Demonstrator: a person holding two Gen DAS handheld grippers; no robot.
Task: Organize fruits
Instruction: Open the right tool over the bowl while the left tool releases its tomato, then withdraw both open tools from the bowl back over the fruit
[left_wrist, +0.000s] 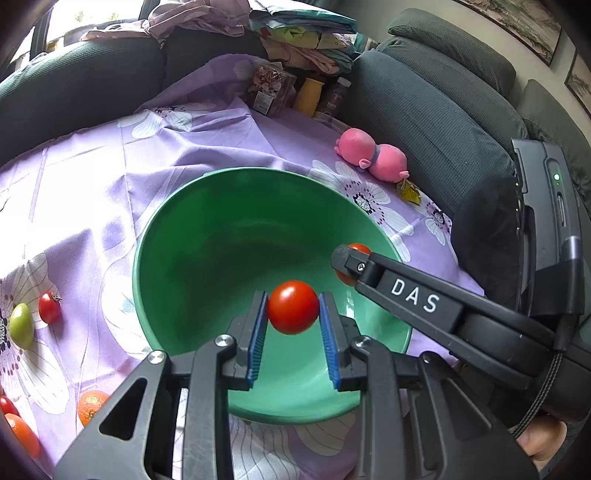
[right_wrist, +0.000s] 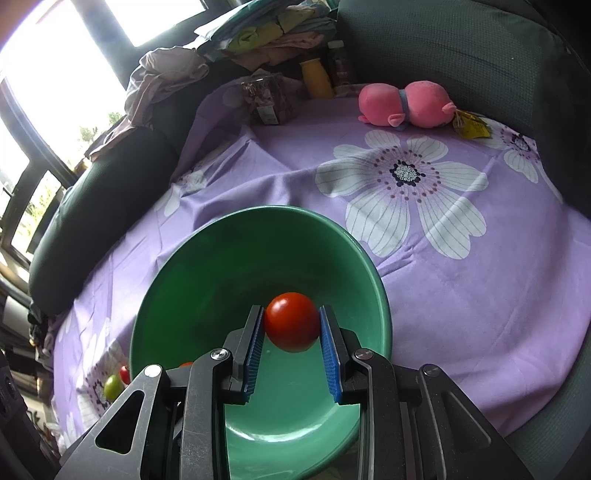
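Two loose tomatoes (left_wrist: 37, 320) left of bowl (left_wrist: 207, 236); plush (left_wrist: 371, 156) beyond.

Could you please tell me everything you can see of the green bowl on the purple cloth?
The green bowl is round and deep, with a smooth, glossy surface that looks like plastic or glazed ceramic. It sits upright on the purple flowered cloth. Nothing lies in the part of its bottom that shows. Above it, the left gripper and right gripper each hold a red tomato clear of its inner wall. Loose fruit lies on the cloth beside it.
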